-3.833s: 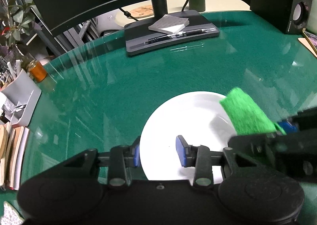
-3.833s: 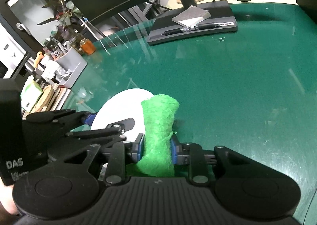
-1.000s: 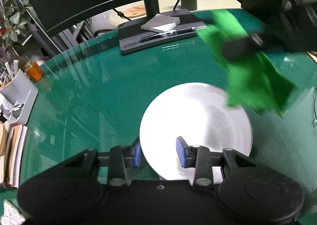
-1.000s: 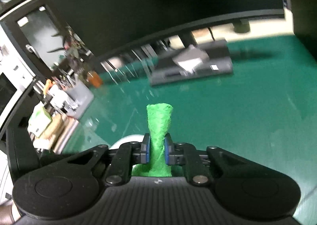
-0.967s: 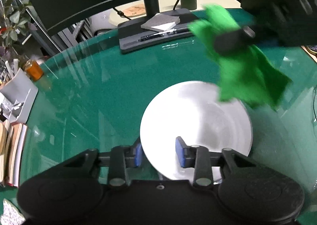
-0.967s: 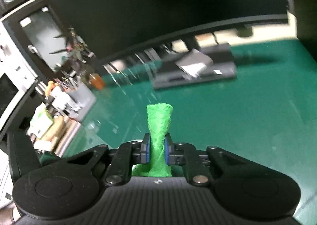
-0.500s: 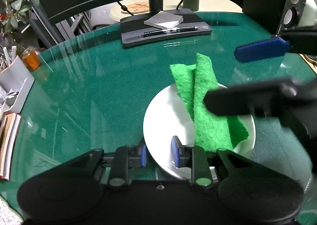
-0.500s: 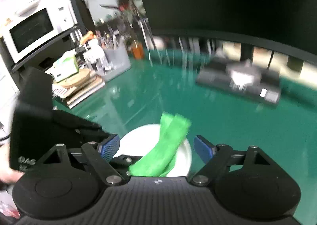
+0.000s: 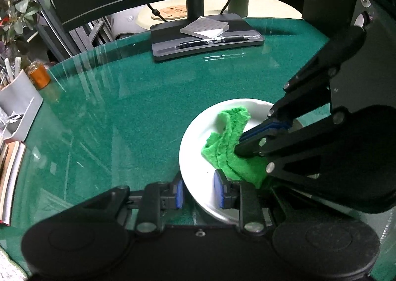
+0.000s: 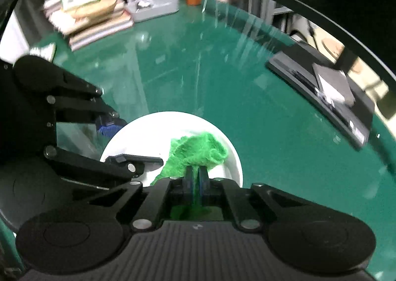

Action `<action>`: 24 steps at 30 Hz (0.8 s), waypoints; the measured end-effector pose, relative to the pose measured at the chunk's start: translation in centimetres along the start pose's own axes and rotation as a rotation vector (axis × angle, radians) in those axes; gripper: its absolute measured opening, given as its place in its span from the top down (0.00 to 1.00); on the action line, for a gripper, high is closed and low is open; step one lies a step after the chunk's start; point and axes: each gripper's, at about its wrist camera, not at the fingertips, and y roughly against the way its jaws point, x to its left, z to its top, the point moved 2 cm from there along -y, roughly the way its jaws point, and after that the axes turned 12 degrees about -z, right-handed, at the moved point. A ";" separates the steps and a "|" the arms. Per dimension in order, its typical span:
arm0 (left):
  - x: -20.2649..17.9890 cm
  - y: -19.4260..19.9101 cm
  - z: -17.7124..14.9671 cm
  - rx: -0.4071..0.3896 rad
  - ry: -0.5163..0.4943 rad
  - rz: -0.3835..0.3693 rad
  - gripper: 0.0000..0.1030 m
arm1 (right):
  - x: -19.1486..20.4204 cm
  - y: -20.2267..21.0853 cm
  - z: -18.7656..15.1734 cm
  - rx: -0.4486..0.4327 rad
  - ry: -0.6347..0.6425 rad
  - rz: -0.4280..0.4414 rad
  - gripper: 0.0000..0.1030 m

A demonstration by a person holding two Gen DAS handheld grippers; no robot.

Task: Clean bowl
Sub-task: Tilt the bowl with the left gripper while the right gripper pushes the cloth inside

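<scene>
A white bowl stands on the green glass-topped desk. My left gripper is shut on the bowl's near rim, one blue pad outside and one inside. A crumpled green cloth lies inside the bowl. My right gripper comes in from the right, pointing down into the bowl. In the right wrist view its pads stand almost together, and my right gripper is shut on the near edge of the cloth. The bowl and the left gripper on its rim show at the left there.
A monitor's base with a notepad and pen sits at the back. An orange jar, a grey organiser and stacked books line the left edge. A speaker stands at the far right.
The right gripper carried the cloth above the bowl, opened and let it drop in, then came down, rolled and shut on it again. The left gripper kept its hold on the rim.
</scene>
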 end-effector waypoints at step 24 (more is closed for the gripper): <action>0.4 0.2 -0.2 -0.012 -0.038 -0.019 0.73 | 1.5 0.8 1.7 -0.050 0.249 0.065 0.77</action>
